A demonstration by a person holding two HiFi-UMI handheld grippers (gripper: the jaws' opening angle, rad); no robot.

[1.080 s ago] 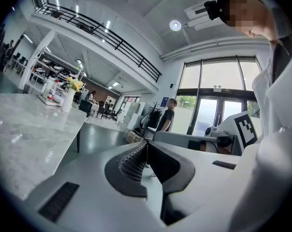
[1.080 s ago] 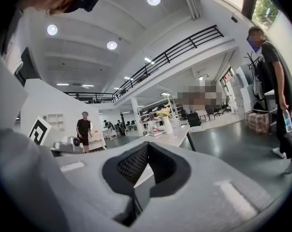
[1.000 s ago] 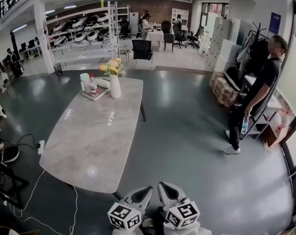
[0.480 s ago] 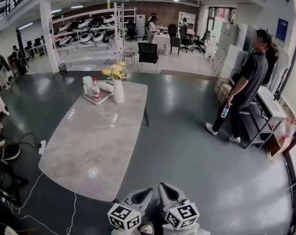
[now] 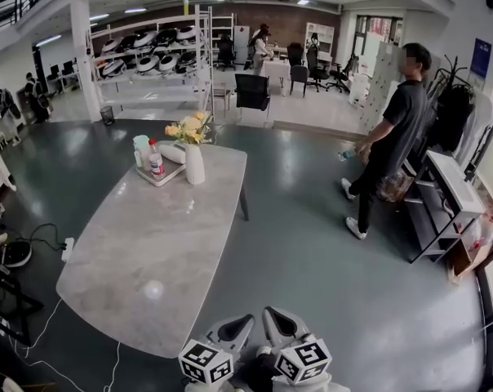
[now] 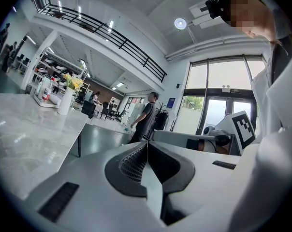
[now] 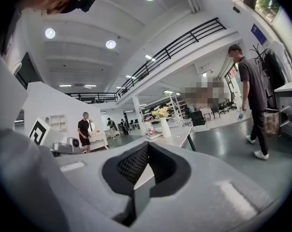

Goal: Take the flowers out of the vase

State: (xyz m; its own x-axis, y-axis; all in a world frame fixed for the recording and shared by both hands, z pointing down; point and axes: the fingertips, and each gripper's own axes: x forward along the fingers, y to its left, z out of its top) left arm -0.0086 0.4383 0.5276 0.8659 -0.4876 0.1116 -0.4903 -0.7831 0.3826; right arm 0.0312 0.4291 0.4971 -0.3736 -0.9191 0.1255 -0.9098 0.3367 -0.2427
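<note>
Yellow flowers [image 5: 188, 128] stand in a white vase [image 5: 194, 164] at the far end of a long marble table [image 5: 157, 243]. In the left gripper view the flowers [image 6: 73, 83] and vase [image 6: 65, 101] are small at the left; in the right gripper view the flowers [image 7: 160, 112] and vase [image 7: 164, 128] sit mid-frame. My left gripper [image 5: 237, 325] and right gripper [image 5: 277, 320] hover side by side off the table's near end, far from the vase. Both are shut with nothing between the jaws.
A tray [image 5: 158, 175] with a red-capped bottle [image 5: 156, 161] and a cup sits beside the vase. A person in black [image 5: 388, 141] walks on the floor to the right. Shelving [image 5: 442, 198], chairs [image 5: 253, 92] and cables [image 5: 34, 243] surround the table.
The view has advanced toward the table with both grippers. The person in black has walked from the right-hand shelves leftward into the open floor.
</note>
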